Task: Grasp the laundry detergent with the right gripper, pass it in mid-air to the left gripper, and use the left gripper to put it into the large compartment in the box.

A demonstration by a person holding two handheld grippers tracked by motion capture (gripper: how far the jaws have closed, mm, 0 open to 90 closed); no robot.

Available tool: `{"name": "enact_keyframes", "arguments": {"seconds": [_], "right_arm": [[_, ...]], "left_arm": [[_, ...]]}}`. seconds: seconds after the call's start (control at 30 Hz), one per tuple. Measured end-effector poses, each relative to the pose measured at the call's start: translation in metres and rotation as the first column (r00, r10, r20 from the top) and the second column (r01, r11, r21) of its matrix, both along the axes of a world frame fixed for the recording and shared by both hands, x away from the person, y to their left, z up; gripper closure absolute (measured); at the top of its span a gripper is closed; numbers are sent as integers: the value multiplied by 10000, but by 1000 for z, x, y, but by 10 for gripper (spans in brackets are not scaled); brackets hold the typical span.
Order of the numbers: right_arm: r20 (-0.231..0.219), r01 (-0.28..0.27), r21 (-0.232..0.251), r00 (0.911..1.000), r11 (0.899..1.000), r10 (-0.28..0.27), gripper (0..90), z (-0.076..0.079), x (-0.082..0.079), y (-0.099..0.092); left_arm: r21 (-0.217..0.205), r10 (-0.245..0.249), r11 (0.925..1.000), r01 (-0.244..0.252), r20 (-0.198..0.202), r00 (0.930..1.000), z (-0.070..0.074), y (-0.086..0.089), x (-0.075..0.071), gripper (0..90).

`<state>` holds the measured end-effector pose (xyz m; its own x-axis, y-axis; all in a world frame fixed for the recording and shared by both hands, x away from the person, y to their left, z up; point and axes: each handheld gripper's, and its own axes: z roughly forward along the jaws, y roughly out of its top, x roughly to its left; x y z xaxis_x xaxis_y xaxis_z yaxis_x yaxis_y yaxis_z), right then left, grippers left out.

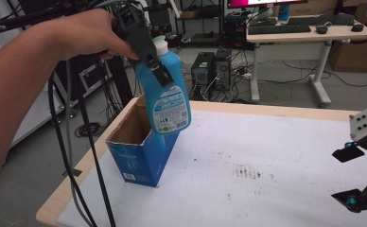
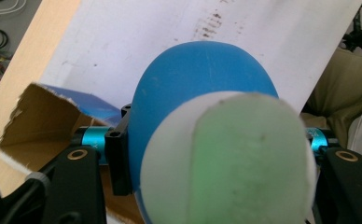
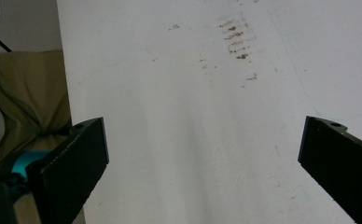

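Note:
A blue bottle [image 1: 170, 101] with a white cap and a printed label hangs in the air, its base just above the open top of a blue cardboard box [image 1: 141, 156]. My left gripper [image 1: 158, 71] is shut on the bottle's upper part, held by a hand coming from the left. In the left gripper view the bottle [image 2: 202, 79] sits between the two black jaws, its cap [image 2: 230, 158] close to the camera, and the box [image 2: 44, 121] lies below at the left. My right gripper [image 1: 349, 176] stands open at the table's right edge, and in its own view the right gripper [image 3: 202, 163] holds nothing.
The table is covered by a white sheet [image 1: 266, 165] with a patch of brown marks [image 1: 248, 172] near its middle. The box stands at the table's left edge. Beyond the table are a desk with keyboards [image 1: 309, 28], computer towers and cables on the floor.

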<state>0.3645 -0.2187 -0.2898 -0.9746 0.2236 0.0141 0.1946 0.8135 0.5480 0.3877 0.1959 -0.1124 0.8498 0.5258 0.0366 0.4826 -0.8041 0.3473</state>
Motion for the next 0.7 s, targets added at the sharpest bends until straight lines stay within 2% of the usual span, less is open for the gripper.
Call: {"name": "enact_keyframes", "arguments": {"seconds": [0.17, 0.2, 0.37, 0.53, 0.7], "right_arm": [[19, -42, -26, 10000, 10000, 42, 8, -1, 1, 0], [-10, -37, -41, 10000, 10000, 37, 8, -1, 1, 0], [-61, 43, -89, 10000, 10000, -44, 8, -4, 5, 0], [-108, 74, -87, 9999, 9999, -75, 8, -5, 8, 2], [-209, 87, -214, 9997, 9997, -91, 8, -8, 10, 5]], "left_arm": [[-133, 323, 9994, -321, 122, 9994, 3, 15, 0, 378], [-145, 471, 9988, -468, 220, 9987, 4, 24, 0, 378], [-134, 978, 9952, -973, 376, 9945, 3, 46, 1, 378], [6, 1294, 9916, -1296, 558, 9900, -5, 63, 5, 378], [-25, 1363, 9907, -1363, 422, 9898, -21, 78, 9, 377]]}}
